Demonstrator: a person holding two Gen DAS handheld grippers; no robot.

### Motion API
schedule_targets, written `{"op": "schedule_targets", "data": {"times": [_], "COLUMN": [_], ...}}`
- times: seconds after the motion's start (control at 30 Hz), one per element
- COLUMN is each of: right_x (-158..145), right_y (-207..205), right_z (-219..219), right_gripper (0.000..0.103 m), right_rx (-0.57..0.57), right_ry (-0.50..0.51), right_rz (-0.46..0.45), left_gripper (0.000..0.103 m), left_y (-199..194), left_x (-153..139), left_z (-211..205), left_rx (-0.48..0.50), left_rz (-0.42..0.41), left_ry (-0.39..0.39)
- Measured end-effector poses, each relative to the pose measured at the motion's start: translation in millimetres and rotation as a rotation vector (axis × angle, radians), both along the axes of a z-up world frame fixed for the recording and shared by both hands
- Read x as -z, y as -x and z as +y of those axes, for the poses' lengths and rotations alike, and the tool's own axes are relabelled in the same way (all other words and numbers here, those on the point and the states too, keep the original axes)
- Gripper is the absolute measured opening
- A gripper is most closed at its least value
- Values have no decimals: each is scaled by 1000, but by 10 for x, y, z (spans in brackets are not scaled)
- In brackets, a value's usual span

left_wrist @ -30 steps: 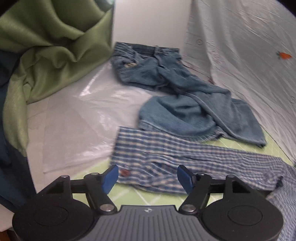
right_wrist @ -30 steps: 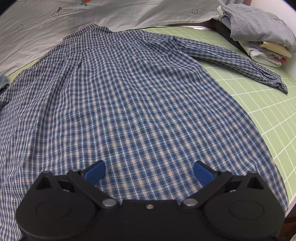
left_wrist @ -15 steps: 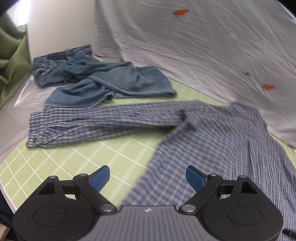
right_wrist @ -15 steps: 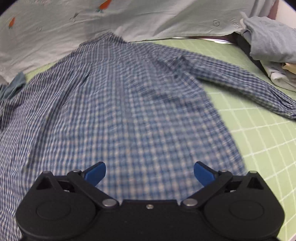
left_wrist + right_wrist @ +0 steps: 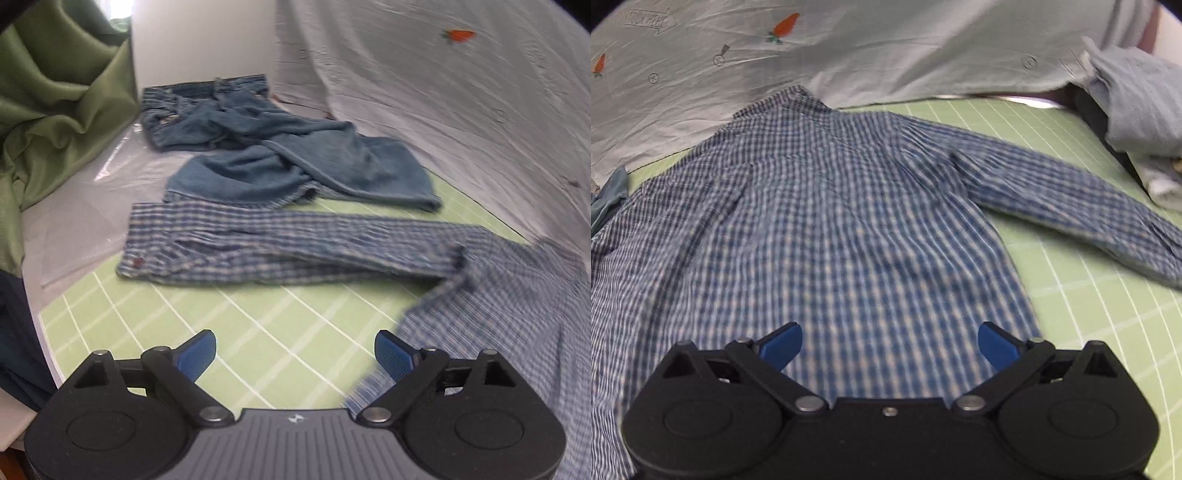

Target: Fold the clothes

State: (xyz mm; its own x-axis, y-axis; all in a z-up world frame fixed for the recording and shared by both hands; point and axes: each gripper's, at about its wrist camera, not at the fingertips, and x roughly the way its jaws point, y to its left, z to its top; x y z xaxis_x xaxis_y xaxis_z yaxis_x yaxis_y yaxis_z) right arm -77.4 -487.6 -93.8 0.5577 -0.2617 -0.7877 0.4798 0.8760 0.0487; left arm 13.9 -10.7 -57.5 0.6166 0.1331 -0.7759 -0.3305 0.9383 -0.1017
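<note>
A blue checked shirt [image 5: 849, 229] lies spread flat, back up, on the green grid mat [image 5: 1108, 302]. Its right sleeve [image 5: 1071, 206] stretches out to the right. In the left wrist view its left sleeve [image 5: 280, 247] lies across the mat, cuff to the left, and the shirt body [image 5: 509, 314] fills the right side. My left gripper [image 5: 295, 354] is open and empty above the bare mat [image 5: 229, 325], near the shirt's edge. My right gripper [image 5: 890, 345] is open and empty above the shirt's lower part.
Crumpled blue jeans [image 5: 280, 155] lie behind the left sleeve. A green curtain [image 5: 55, 96] hangs at far left. A white sheet with carrot prints [image 5: 812, 48] backs the mat. A pile of folded grey and white clothes [image 5: 1137, 122] sits at the right.
The left view has swung back to the left, so the sleeve cuff and jeans are more central. The right gripper has shifted a little toward the shirt's right side. Both stay open.
</note>
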Motion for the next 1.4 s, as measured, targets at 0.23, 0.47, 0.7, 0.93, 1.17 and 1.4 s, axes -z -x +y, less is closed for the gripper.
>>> {"op": "schedule_targets", "data": {"times": [0.23, 0.47, 0.7, 0.93, 1.17, 1.4], "right_x": [-150, -183, 30, 148, 52, 12], "right_y": [-1305, -2846, -3660, -3925, -4211, -4139], "right_z": [225, 421, 589, 702, 609, 562], "right_gripper": [102, 82, 78, 35, 5, 39], "right_rx": [-133, -307, -375, -355, -345, -337], "right_ry": [71, 108, 30, 25, 20, 16], "right_rz": [-56, -99, -86, -46, -87, -84], "left_gripper": [93, 93, 93, 93, 93, 93], "left_y": [-529, -911, -1095, -1134, -1161, -1153], "left_x": [229, 520, 601, 653, 657, 649], "left_z": [779, 1479, 1596, 1454, 1461, 1467], "left_rx": [-226, -440, -439, -394, -390, -393], "left_rz": [49, 100, 108, 122, 124, 123], "left_ry": [-15, 42, 11, -58, -57, -45]}}
